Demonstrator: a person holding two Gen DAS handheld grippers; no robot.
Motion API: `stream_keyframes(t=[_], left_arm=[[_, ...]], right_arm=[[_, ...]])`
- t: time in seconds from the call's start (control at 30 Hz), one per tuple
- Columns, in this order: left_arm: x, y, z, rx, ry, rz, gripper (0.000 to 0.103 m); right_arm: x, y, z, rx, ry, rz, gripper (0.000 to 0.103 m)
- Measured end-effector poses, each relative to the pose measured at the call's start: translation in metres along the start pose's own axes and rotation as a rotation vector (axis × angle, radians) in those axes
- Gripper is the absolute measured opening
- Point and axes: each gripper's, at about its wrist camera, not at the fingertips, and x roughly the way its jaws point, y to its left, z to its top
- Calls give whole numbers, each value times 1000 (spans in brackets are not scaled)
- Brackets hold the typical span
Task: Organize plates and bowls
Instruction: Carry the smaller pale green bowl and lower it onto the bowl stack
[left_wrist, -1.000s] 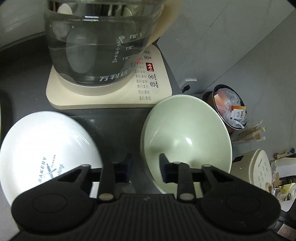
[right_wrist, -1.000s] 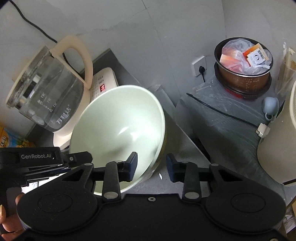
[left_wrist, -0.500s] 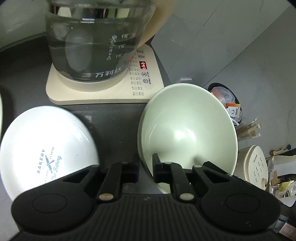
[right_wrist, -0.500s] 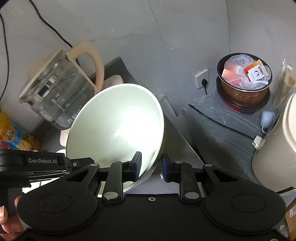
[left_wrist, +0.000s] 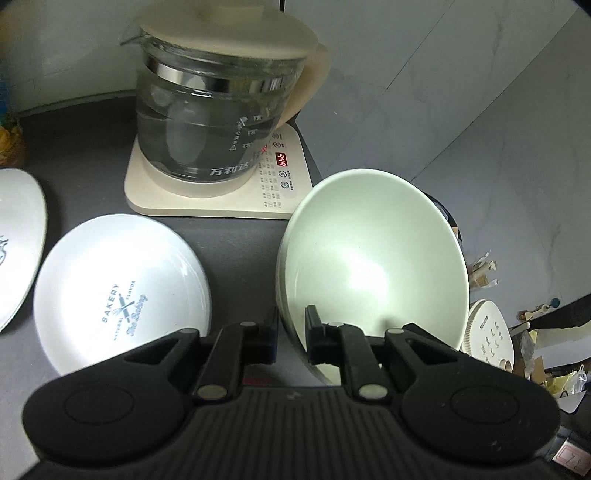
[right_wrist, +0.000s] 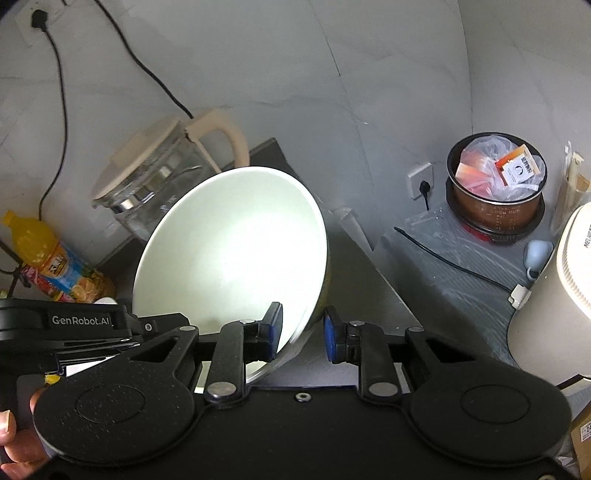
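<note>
Both my tongs now pinch the pale green bowl at opposite rims, lifting it off the counter beside the kettle. My left gripper just closed on it; my right gripper clamps too, so it's ready to carry.

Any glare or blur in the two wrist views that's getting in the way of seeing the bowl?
Left wrist view: a bright glare patch inside the pale green bowl, the white plate washed out, fisheye bending the wall lines. Right wrist view: the bowl's inside blown out nearly white, its rim still crisp; the kettle behind looks slightly soft.
</note>
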Motion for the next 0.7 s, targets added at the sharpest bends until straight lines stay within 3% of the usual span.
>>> stream_keyframes(t=[0.7], left_arm=[[-70, 25, -42, -37, -78, -5, 13]], right_arm=[[-51, 33, -32, -100, -30, 97, 24]])
